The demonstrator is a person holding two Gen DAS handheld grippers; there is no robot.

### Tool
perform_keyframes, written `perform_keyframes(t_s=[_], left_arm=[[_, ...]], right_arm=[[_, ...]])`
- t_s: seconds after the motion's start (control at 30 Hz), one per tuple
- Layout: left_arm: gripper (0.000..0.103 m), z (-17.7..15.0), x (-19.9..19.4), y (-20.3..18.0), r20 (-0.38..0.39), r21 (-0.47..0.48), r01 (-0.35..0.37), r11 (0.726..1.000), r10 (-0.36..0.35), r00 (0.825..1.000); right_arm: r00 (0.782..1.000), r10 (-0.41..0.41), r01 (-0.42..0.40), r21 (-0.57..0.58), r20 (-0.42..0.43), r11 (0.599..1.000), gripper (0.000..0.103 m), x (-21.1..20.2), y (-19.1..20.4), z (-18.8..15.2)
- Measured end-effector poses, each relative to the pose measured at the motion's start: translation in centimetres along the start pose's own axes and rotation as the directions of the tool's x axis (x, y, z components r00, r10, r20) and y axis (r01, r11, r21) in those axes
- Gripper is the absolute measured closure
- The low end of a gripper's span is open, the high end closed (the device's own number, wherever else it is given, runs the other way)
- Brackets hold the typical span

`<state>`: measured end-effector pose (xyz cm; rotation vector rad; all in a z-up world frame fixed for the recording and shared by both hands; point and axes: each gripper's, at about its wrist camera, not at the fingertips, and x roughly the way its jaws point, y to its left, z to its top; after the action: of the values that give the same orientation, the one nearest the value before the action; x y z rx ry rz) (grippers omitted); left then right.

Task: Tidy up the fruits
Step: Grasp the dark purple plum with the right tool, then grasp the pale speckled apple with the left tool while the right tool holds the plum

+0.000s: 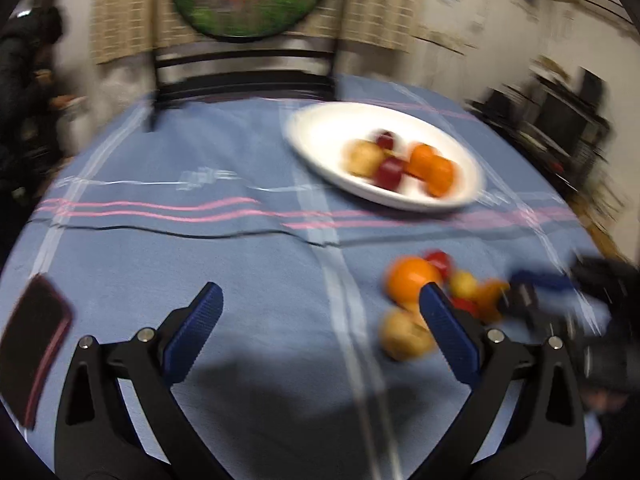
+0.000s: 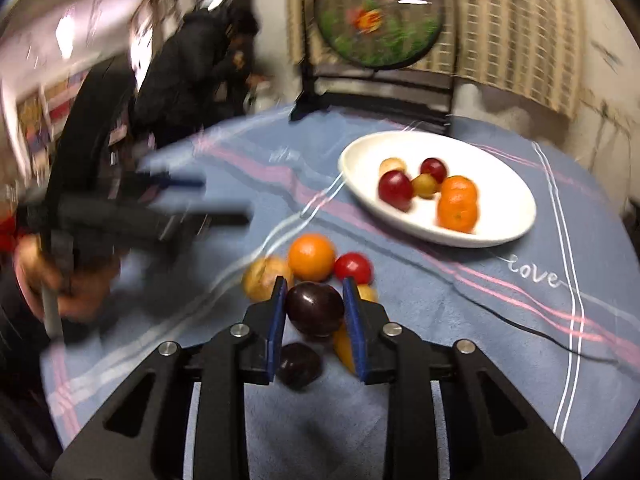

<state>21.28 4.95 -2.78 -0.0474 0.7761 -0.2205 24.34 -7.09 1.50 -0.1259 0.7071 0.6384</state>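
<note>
Plum (image 2: pixel 314 309) — between right tongs (image 2: pixel 314 286) (clamped)

cloth (image 2: pixel 460 300): blue, pink and white stripes
plate (image 2: pixel 508 204): white
plum (image 2: pixel 314 308): dark purple
orange (image 2: pixel 311 257): bright orange
right tongs (image 2: pixel 316 312): black, blue pads

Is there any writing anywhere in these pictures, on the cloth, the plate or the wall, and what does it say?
"love": stitched in white script on the blue tablecloth, just in front of the white plate, seen in the right wrist view.
The round picture on the wall behind the chair: colours only, too blurred to tell whether it carries words.
The white plate and the fruit: no writing visible.
The left wrist view is motion-blurred; nothing there can be read.
</note>
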Motion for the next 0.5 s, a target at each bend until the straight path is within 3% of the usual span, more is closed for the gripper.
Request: perform_keyframes(t_s=[0.13, 0.2, 0.5], left_arm=[[0.008, -1.4, -0.5, -3.7, 0.014, 0.202, 0.054, 0.978, -0.058, 0.998], [0.023, -2.1, 0.0, -5.2, -0.005, 0.281, 0.056, 0.958, -0.057, 0.998], [0.054, -2.3, 2.2, -4.4, -0.110, 0.226, 0.081, 0.971, -0.057, 0.992]], right_arm=[[0.999, -0.047, 0.046, 0.080, 0.013, 0.996, 0.074, -0.4, -1.6, 0.3], [0.999, -0.050, 0.049, 0.105, 0.010, 0.993, 0.074, -0.3, -2.0, 0.3], [0.998, -0.064, 0.063, 0.099, 0.006, 0.993, 0.074, -0.4, -1.9, 0.2]])
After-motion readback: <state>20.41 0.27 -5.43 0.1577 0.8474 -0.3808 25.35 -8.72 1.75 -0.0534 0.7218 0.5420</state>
